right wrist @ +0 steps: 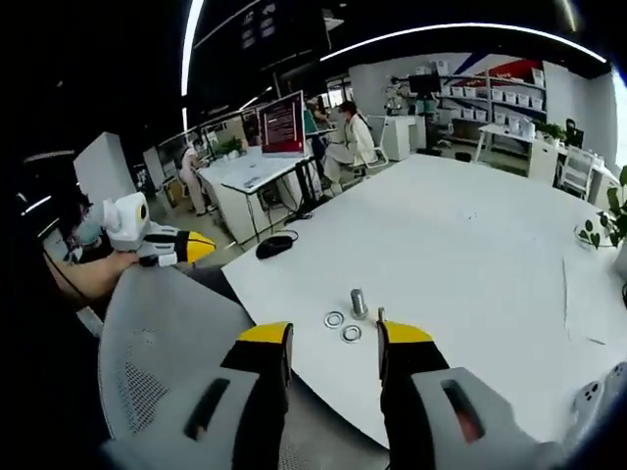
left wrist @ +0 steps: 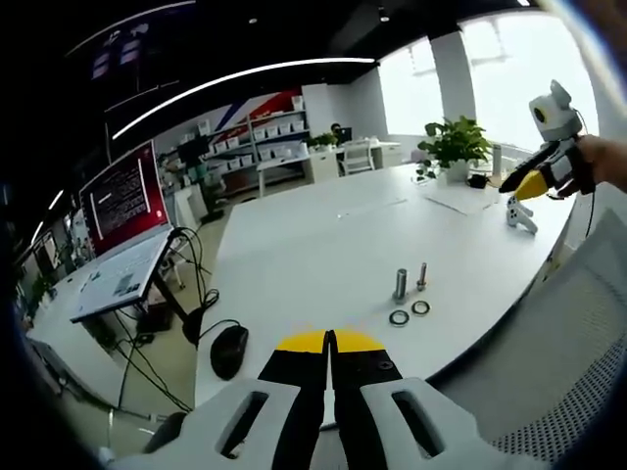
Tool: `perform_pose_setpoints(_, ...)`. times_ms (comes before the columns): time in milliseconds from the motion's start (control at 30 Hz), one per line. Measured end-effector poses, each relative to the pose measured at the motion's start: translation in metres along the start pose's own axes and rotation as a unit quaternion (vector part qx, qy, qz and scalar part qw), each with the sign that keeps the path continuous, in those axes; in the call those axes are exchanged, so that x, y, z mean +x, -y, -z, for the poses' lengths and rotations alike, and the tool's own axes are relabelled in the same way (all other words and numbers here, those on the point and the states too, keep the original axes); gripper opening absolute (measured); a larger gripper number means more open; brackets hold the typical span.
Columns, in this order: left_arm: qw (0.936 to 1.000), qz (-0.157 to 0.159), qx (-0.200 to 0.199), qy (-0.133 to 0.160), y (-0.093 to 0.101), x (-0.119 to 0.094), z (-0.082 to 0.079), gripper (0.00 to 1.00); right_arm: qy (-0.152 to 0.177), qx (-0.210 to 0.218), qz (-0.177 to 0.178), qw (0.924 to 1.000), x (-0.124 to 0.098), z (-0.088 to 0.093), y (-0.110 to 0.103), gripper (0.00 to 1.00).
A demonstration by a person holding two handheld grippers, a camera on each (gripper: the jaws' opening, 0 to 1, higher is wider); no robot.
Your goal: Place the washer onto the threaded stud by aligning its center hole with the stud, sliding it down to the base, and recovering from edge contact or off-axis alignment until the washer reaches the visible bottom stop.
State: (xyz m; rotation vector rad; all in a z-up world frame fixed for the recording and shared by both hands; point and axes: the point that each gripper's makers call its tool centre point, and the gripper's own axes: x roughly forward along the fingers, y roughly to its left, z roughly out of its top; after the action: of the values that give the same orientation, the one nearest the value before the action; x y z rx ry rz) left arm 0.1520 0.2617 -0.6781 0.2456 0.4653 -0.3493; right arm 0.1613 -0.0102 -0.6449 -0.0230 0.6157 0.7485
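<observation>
With the right gripper [right wrist: 333, 345] gaping and the left gripper [left wrist: 330, 343] pressed together, both washers [left wrist: 399, 317] are lying flat, risking a slipped edge pinch beside the stud [left wrist: 422, 275].

Bright, even daylight pours from the windows [left wrist: 490, 69] far beyond the jaws in the left gripper view, blowing them out to white. Ceiling light strips [right wrist: 470, 29] bend into arcs (fisheye bowing, strongest at the edges). The white table [right wrist: 470, 235] ahead shows soft glare, faint shadows; far background turns hazy.
</observation>
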Motion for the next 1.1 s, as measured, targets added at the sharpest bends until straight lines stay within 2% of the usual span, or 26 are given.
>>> perform_pose_setpoints(67, 1.0, 0.002, 0.002, -0.002, 0.001, 0.0, 0.001, 0.0, 0.003, 0.004, 0.013, 0.9999, -0.009, 0.006, 0.001, 0.37)
perform_pose_setpoints(167, 1.0, 0.003, 0.002, -0.001, 0.001, -0.001, 0.0, 0.0, 0.001, 0.006, 0.039, 0.9992, -0.022, 0.015, 0.013, 0.38)
perform_pose_setpoints(267, 1.0, 0.002, 0.002, 0.002, 0.001, -0.001, 0.0, 0.0, 0.023, 0.024, 0.076, 0.9966, -0.035, 0.02, 0.017, 0.46)
perform_pose_setpoints(533, 1.0, -0.003, 0.0, 0.007, -0.001, -0.002, -0.002, 0.0, 0.024, 0.051, 0.085, 0.9948, -0.05, 0.047, 0.001, 0.48)
perform_pose_setpoints(600, 0.9996, 0.003, -0.002, 0.028, 0.001, -0.004, -0.008, 0.0, 0.026, 0.064, 0.096, 0.9931, -0.052, 0.052, 0.003, 0.51)
perform_pose_setpoints(633, 0.9995, 0.0, -0.001, 0.03, 0.0, -0.004, -0.009, 0.0, 0.025, 0.073, 0.099, 0.9921, -0.053, 0.057, 0.002, 0.52)
perform_pose_setpoints(700, 0.9998, -0.002, 0.002, 0.019, 0.0, -0.003, -0.005, 0.0, 0.032, 0.079, 0.096, 0.9918, -0.053, 0.061, -0.004, 0.55)
perform_pose_setpoints(867, 0.9998, -0.007, 0.01, 0.015, 0.0, -0.004, -0.004, 0.0, 0.068, 0.11, 0.095, 0.987, -0.051, 0.057, -0.014, 0.58)
perform_pose_setpoints(1100, 0.9998, 0.0, 0.017, 0.011, 0.003, -0.004, -0.002, 0.0, 0.076, 0.122, 0.104, 0.9842, -0.047, 0.056, -0.02, 0.58)
